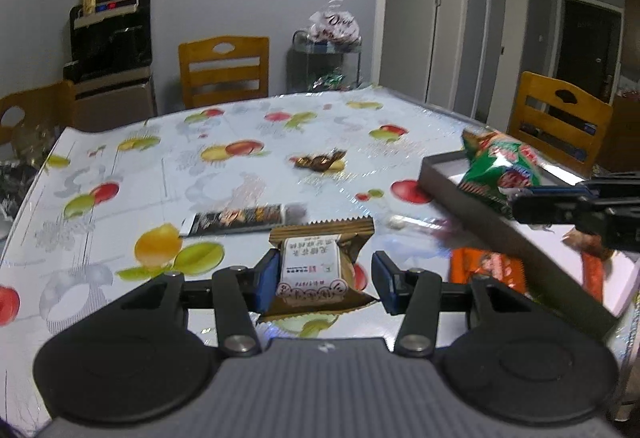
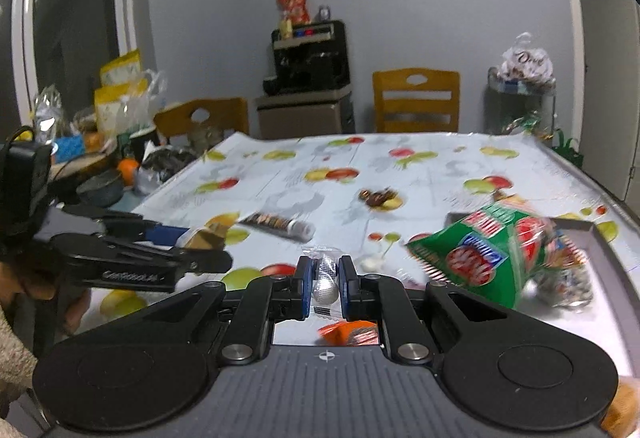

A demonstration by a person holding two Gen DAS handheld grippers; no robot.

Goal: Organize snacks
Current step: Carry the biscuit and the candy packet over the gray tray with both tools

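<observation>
Fruit-printed glossy tablecloth (image 1: 248, 125) covers the dining table, snacks scattered on it. Left gripper (image 1: 324, 278) stands wide open around a brown-wrapped pastry with a white label (image 1: 320, 266), one pad touching it (not yet squeezed). Right gripper (image 2: 325, 278) is nearly closed on a small clear-wrapped silver candy (image 2: 326, 280). Judging by this, both are mid-pickup; next, each snack goes to the grey shallow box (image 1: 436, 177), beside the green crisp bag (image 1: 500, 169).
</observation>
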